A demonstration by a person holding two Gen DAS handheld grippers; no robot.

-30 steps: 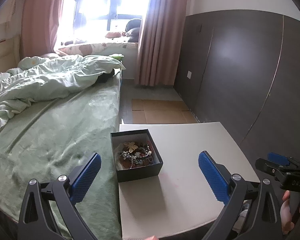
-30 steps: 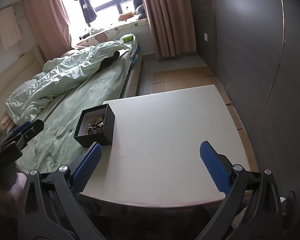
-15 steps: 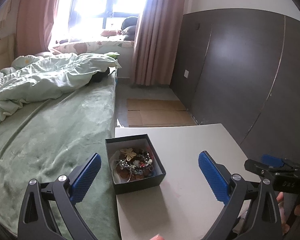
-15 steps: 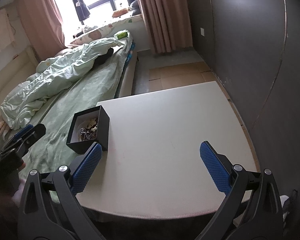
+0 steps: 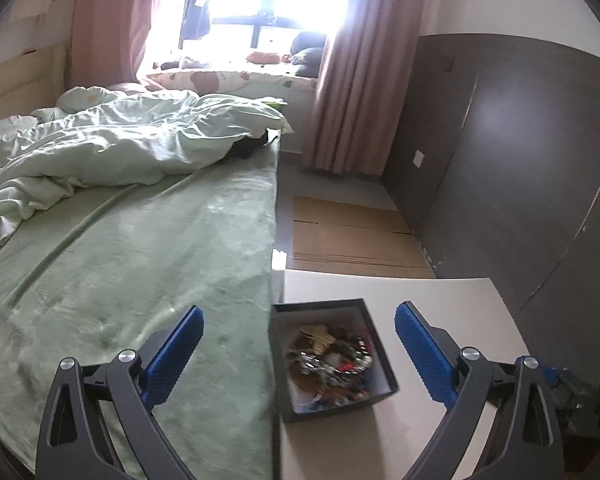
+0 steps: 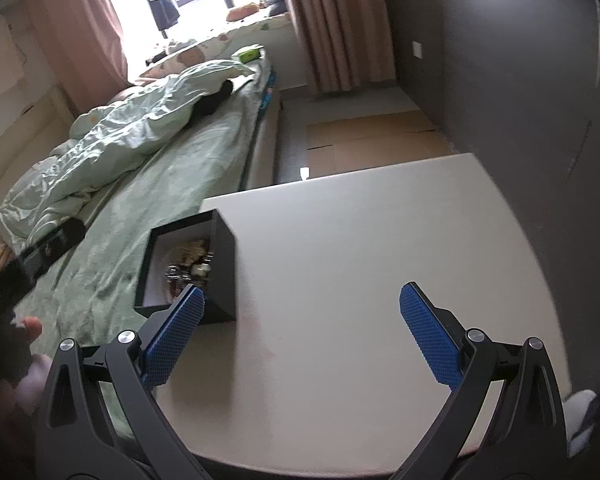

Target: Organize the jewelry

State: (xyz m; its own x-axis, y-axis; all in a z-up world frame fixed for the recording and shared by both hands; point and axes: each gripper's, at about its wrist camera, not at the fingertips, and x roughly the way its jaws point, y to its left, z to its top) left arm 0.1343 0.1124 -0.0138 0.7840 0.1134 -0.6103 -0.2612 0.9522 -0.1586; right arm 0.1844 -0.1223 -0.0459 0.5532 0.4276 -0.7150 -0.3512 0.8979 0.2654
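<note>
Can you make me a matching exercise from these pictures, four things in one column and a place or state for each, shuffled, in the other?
Things:
1. black box
2. jewelry
3. duvet
4. left gripper

Places or states:
A. rumpled on the bed
B. jaws open, holding nothing
C. on the white table, at its edge by the bed
D. heaped inside the box

Pairs: 1-C, 2-D, 3-A, 4-B
</note>
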